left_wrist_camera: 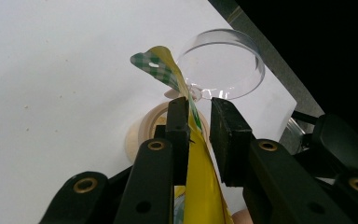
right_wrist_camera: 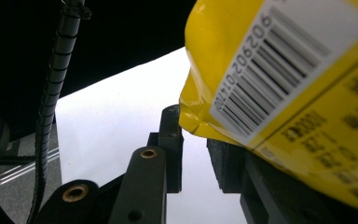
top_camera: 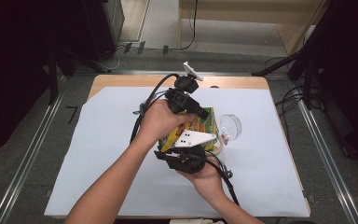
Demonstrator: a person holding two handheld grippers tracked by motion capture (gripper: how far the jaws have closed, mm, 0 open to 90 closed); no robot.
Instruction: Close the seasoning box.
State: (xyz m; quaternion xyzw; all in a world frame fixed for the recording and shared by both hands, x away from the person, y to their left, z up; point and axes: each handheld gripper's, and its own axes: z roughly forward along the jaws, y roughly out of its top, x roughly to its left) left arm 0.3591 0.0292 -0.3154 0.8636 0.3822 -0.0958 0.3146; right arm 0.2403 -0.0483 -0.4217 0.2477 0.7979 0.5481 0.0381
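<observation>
Yellow packet between left hand-held gripper pads, narrow gap, right hand-held gripper pinching its corner

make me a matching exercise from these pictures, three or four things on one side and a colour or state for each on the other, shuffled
Things:
1. snack bag
2. plastic lid
3. table cover sheet
4. tape roll

Colour or state:
A. white, spread flat
B. yellow, with a barcode label
C. clear and round
D. pale cream ring, lying flat

Pairs: 1-B, 2-C, 3-A, 4-D
</observation>
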